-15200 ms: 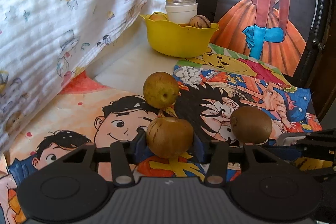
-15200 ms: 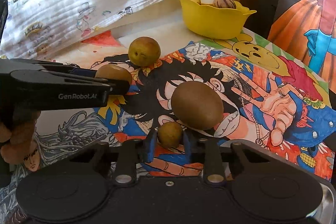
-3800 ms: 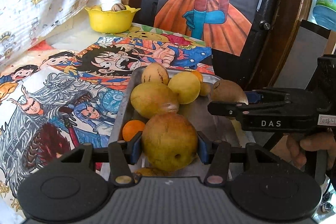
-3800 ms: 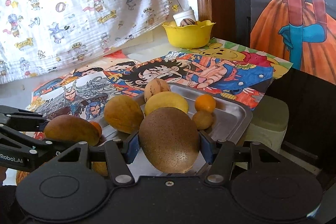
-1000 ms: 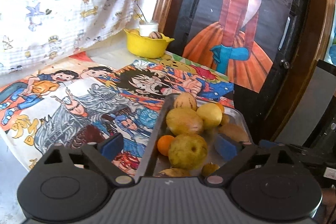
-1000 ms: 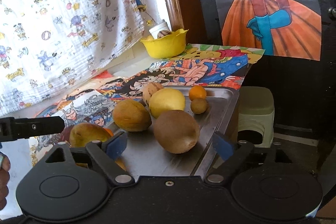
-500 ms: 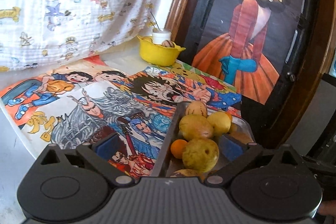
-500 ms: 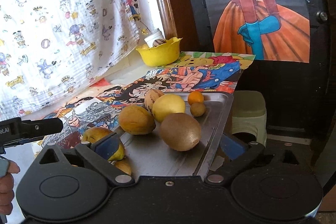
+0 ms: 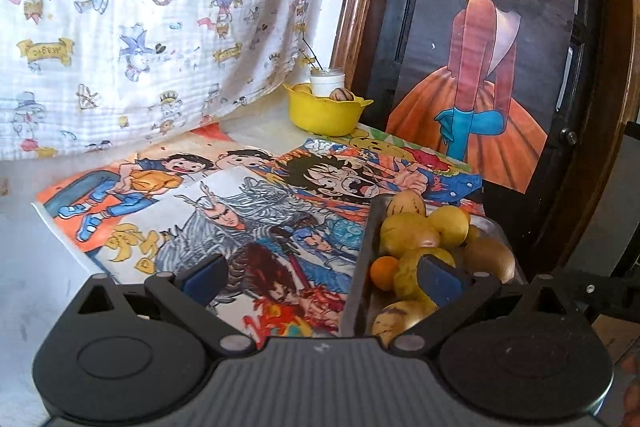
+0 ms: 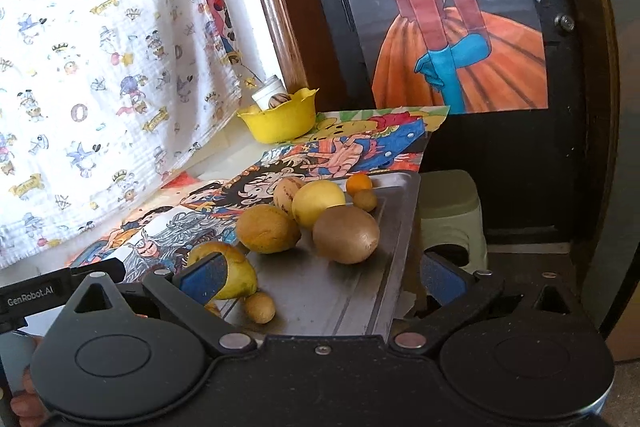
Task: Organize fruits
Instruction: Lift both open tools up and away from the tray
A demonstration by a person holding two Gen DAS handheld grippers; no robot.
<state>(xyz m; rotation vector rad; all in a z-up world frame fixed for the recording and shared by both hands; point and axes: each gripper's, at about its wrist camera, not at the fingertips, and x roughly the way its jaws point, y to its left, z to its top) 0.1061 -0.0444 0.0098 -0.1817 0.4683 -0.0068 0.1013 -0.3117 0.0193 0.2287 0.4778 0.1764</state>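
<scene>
1. The fruits (image 10: 346, 234) are gathered on the metal tray (image 10: 396, 227).
2. The left gripper (image 9: 320, 277) is held wide over the tray's left edge, with nothing gripped.
3. The right gripper (image 10: 320, 277) is held wide above the tray's near end, empty.
4. A yellow bowl (image 10: 280, 121) is seen well beyond the tray on the bench (image 9: 24, 247).

Fruit gathered on the tray (image 9: 362, 259)

The left tool (image 9: 322, 273) gapes empty; the fruits (image 9: 404, 235) lie ahead to its right.

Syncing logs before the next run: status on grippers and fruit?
Left gripper open, empty. Right gripper open, empty. Fruits lie loose on metal tray. Nothing blocking.
</scene>
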